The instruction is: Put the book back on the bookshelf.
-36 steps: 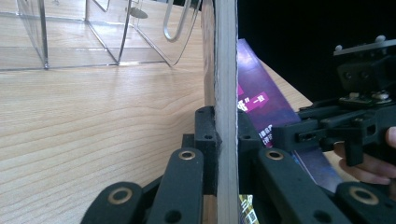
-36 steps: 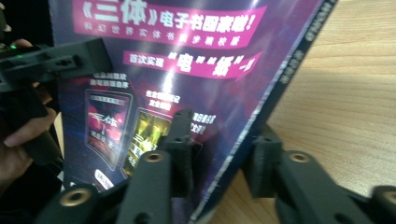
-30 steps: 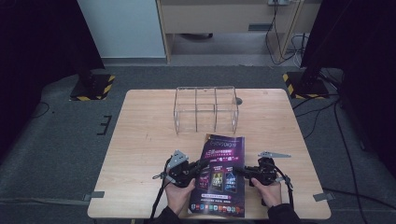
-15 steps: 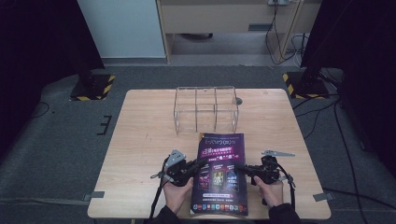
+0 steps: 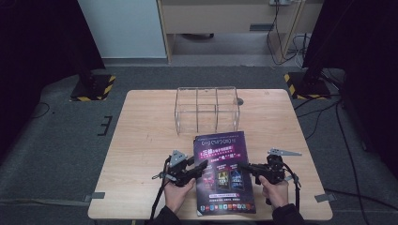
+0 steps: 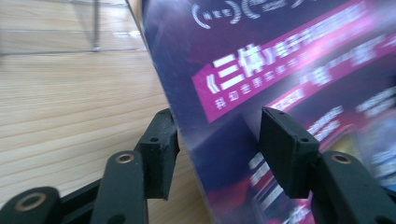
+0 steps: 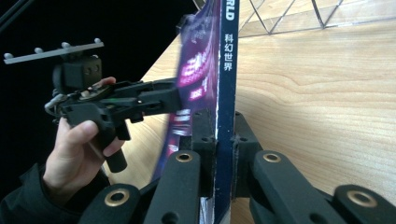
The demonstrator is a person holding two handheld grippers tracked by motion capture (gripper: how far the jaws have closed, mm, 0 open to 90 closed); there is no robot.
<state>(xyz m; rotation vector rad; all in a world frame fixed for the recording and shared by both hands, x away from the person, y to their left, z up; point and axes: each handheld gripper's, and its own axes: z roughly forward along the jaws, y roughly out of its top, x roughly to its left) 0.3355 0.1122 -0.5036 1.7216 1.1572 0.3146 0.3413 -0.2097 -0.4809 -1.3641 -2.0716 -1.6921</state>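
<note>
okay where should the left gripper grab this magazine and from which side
The open long edge of the magazine, from the left. The right gripper already clamps the spine, and the left gripper stands open astride the opposite edge, which is thin enough to fit between its jaws.
</note>
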